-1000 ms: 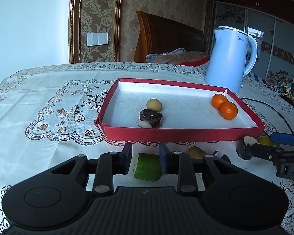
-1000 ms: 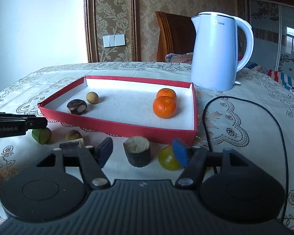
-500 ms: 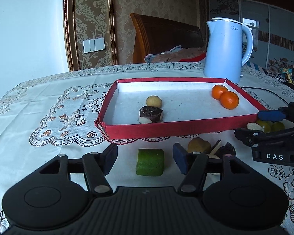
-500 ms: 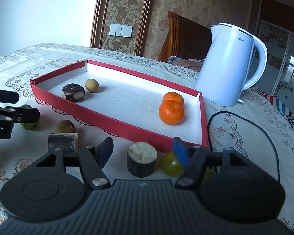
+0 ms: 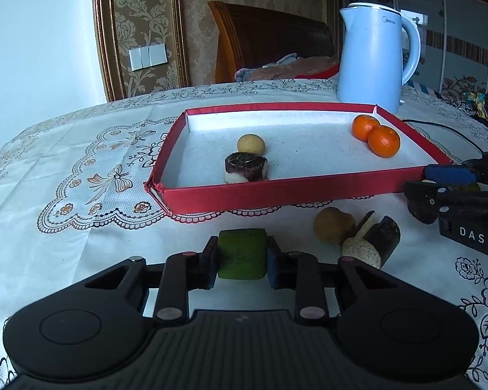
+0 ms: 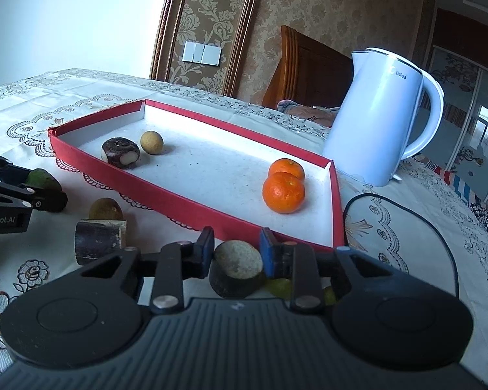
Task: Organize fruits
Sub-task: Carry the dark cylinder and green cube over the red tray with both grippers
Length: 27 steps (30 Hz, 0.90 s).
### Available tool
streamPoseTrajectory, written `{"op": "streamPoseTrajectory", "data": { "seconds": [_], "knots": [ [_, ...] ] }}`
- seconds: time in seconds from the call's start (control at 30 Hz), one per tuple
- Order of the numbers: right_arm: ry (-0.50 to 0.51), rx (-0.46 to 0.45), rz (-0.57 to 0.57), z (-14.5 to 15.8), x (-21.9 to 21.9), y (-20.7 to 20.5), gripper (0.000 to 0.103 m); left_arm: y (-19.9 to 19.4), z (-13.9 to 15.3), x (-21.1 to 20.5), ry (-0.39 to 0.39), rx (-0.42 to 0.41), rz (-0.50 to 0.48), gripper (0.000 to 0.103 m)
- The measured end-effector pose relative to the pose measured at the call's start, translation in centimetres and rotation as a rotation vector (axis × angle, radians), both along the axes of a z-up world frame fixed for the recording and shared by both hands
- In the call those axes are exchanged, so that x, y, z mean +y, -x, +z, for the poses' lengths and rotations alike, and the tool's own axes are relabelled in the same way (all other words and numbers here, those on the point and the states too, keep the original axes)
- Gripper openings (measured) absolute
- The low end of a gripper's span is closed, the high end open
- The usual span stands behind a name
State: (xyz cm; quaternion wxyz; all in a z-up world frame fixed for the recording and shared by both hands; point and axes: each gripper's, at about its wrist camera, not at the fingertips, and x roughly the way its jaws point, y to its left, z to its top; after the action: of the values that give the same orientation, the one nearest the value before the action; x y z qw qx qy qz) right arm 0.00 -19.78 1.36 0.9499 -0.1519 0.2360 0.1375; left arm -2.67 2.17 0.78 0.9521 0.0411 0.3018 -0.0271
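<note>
The green piece is now gripped by the left tool, the dark stub newly clamped by the right tool; both can be lifted into the red tray just behind.

I saw a red tray with a white speckled floor, holding two orange tangerines, a tan ball and a dark brown chunk with white flesh. Green piece was matte. Pale blue kettle. Cream tablecloth carried brown lace and butterfly motifs. Gripper pads were blue, frames black.
</note>
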Motion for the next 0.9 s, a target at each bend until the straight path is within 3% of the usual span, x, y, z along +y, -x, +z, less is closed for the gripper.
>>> {"op": "streamPoseTrajectory", "data": {
  "seconds": [0.37, 0.43, 0.6, 0.7, 0.73, 0.8, 0.9],
  "knots": [
    [-0.058, -0.053, -0.024, 1.2, -1.0, 1.0, 0.027, 0.5, 1.3, 0.4, 0.025, -0.063, 0.02, 0.028],
    [-0.058, -0.071, -0.029, 1.7, -1.0, 1.0, 0.019, 0.3, 1.6, 0.3, 0.032, -0.068, 0.021, 0.028],
    [-0.049, -0.101, -0.045, 2.7, -1.1, 0.3, 0.019, -0.7, 2.4, -0.2, 0.036, -0.077, 0.017, 0.028],
    [-0.122, -0.075, -0.047, 3.4, -2.7, 0.3, 0.019, -0.9, 2.6, -0.4, 0.04, -0.078, 0.009, 0.028],
    [-0.128, -0.069, -0.051, 3.5, -3.3, 0.5, 0.022, -0.9, 2.6, -0.5, 0.04, -0.076, 0.006, 0.028],
    [-0.123, -0.037, -0.041, 3.5, -4.3, 0.9, 0.036, -0.9, 2.6, -0.6, 0.037, -0.076, 0.001, 0.028],
    [-0.161, 0.021, -0.018, 3.2, -5.9, 1.5, 0.043, -0.9, 2.5, -0.7, 0.044, -0.076, -0.003, 0.028]
  ]
}}
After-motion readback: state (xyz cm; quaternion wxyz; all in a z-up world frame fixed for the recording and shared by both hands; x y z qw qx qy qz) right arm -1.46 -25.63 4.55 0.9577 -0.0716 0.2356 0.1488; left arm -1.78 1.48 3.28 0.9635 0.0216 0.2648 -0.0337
